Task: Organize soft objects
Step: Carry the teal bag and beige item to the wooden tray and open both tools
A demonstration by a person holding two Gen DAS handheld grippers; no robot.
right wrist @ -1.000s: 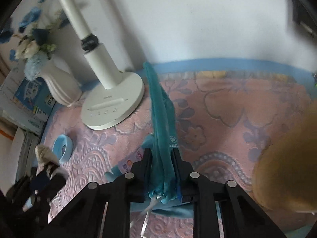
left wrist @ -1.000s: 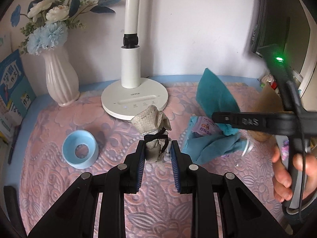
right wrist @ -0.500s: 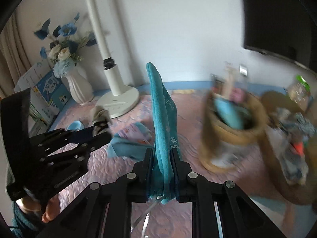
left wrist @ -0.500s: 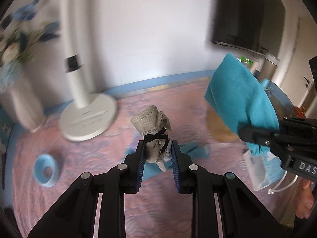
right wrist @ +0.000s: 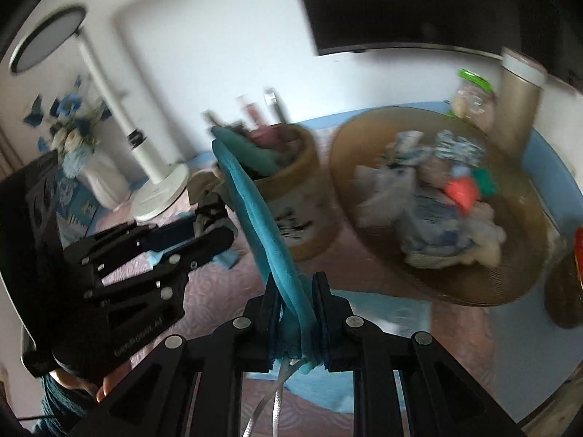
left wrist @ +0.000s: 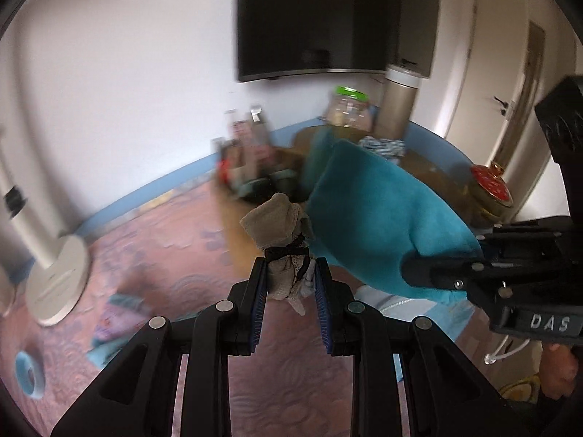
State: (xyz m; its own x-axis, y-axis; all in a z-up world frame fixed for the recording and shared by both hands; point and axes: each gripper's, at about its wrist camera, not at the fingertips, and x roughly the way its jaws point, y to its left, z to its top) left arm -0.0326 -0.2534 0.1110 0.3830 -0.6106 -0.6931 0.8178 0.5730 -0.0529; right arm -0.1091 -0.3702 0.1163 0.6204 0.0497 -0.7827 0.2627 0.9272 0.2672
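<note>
Left wrist view. Left tool [left wrist: 288, 284]: blue-padded fingers closed on a small beige knitted cloth bundle tied with a black cord [left wrist: 282, 240]. The grip sits just below the cord and the puffed top stands free above the fingers, carried in the air over the pink patterned surface [left wrist: 175, 255]. Judged light, soft and compressible; the tied waist looks the firmest place to hold, since the loose top would likely slump. Beside it on the right hangs a folded teal plush towel [left wrist: 382, 211], pinched at its lower edge by the right tool [left wrist: 437, 273].

Right wrist view. Right tool [right wrist: 297, 313]: fingers narrow, clamped on the lower edge of the teal towel [right wrist: 255, 200], which rises edge-on above them. Judged limp and fairly bulky; a grip across all folded layers should keep it from unfolding. A white cord [right wrist: 269, 404] trails below. Ahead: a tall woven tan basket [right wrist: 306, 196] holding upright items, and a wide shallow brown basket [right wrist: 510, 280] with a blurred heap of soft things [right wrist: 430, 211]. Left tool [right wrist: 215, 225] with the beige bundle [right wrist: 202, 185] appears at left.
</note>
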